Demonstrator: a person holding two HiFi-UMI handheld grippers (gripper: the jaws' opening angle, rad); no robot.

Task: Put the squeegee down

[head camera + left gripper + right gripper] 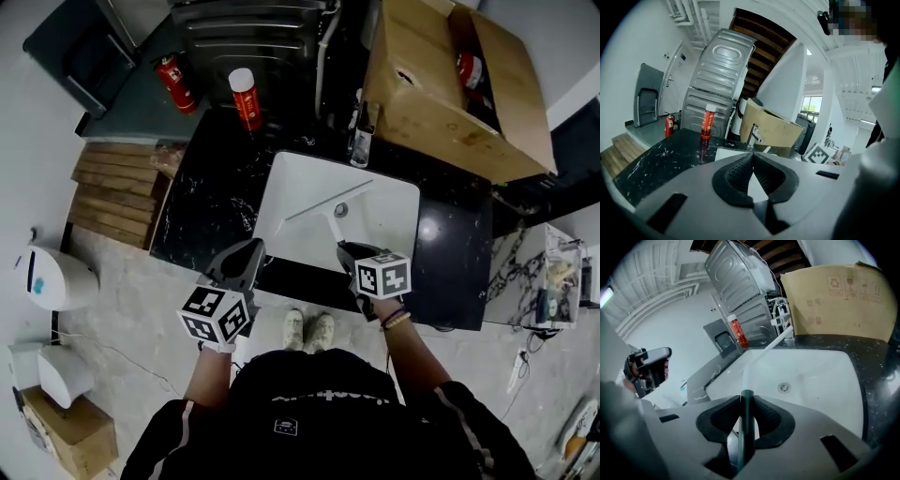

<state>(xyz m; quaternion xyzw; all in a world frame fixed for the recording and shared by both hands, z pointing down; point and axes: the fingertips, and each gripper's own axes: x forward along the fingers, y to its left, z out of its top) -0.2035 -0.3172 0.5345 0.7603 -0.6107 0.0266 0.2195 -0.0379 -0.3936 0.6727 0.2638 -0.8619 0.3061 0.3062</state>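
Observation:
The squeegee (330,208) has a long white blade and a dark handle, and it hangs over the white sink (394,225). My right gripper (349,251) is shut on the handle at the sink's near edge. In the right gripper view the dark handle (746,404) stands upright between the jaws, and the white blade (776,342) reaches out over the basin towards the tap. My left gripper (249,251) hovers over the black counter (211,202), left of the sink. Its jaws meet at the tips (752,157) with nothing between them.
A red spray can (246,97) stands on the counter's far left, and a tap (361,131) behind the sink. A large cardboard box (450,75) fills the back right. A fire extinguisher (175,82) and wooden steps (117,192) lie to the left. The drain (341,210) shows mid-basin.

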